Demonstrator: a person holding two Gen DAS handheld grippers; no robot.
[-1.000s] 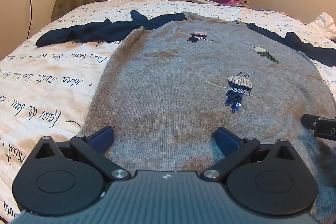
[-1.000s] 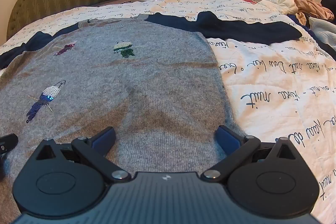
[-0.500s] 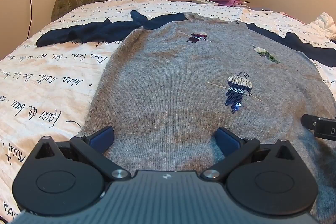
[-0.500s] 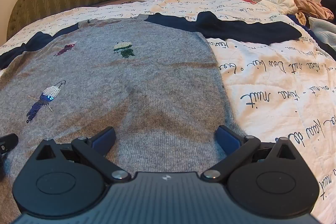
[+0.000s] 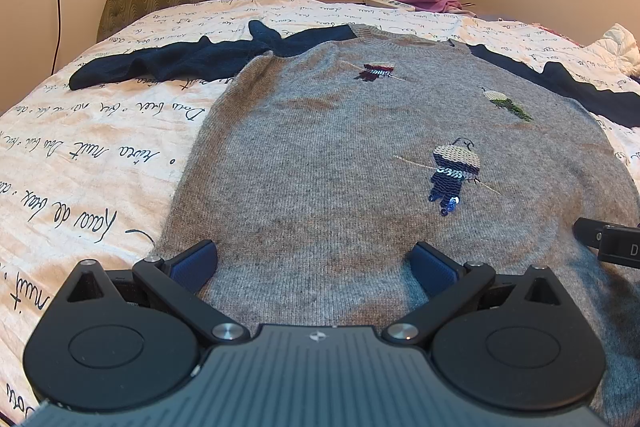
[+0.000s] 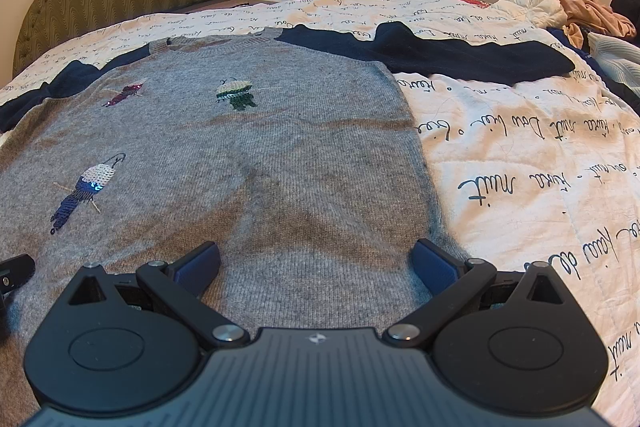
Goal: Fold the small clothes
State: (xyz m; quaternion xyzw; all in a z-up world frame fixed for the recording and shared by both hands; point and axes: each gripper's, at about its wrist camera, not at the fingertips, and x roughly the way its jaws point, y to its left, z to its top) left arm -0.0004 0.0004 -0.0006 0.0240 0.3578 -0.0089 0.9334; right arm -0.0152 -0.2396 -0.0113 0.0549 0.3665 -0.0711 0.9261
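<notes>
Grey sweater [image 5: 340, 163] flat, front up, on script-print quilt [image 5: 80, 155]; navy sleeves [image 5: 168, 61] out toward 10 and 2 o'clock. Left gripper [image 5: 314, 265] and right gripper [image 6: 316, 263] both spread wide, low over the hem at 6 o'clock, holding nothing.

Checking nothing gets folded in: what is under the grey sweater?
The grey sweater lies flat on the script-printed quilt, which shows around it. Whatever is beneath its body is covered.
</notes>
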